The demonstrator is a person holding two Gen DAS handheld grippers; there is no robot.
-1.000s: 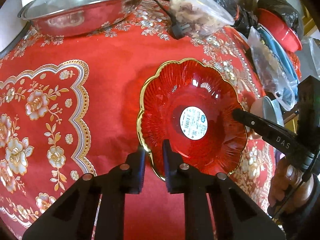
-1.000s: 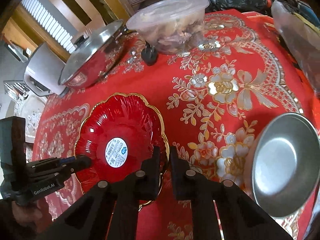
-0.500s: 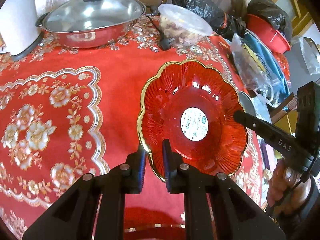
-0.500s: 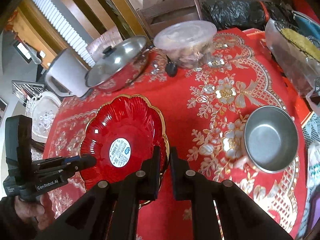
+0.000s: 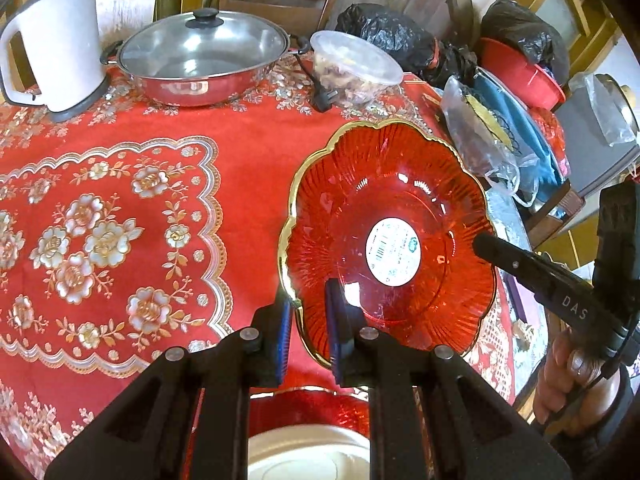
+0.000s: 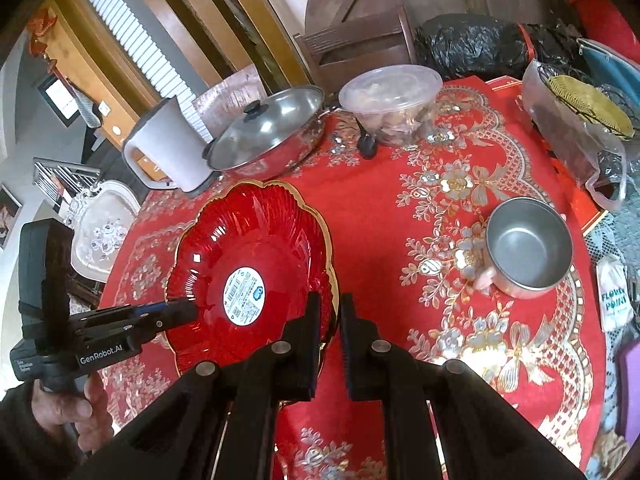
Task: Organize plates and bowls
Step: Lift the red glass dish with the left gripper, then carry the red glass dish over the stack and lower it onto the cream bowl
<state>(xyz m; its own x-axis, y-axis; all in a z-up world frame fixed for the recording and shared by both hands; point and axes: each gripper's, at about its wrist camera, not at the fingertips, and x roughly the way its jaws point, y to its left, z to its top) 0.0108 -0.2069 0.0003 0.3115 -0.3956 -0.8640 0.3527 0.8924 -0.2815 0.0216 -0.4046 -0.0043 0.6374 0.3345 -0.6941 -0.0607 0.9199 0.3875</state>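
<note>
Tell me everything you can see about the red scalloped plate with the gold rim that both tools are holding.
The red scalloped plate with the gold rim looks like translucent ribbed glass or plastic, flower-shaped, with a round white barcode sticker at its centre. It is lifted above the red floral tablecloth, roughly level, and empty. The left tool pinches its near rim, one finger inside and one outside; the right tool grips the opposite rim the same way. Nothing else touches it.
</note>
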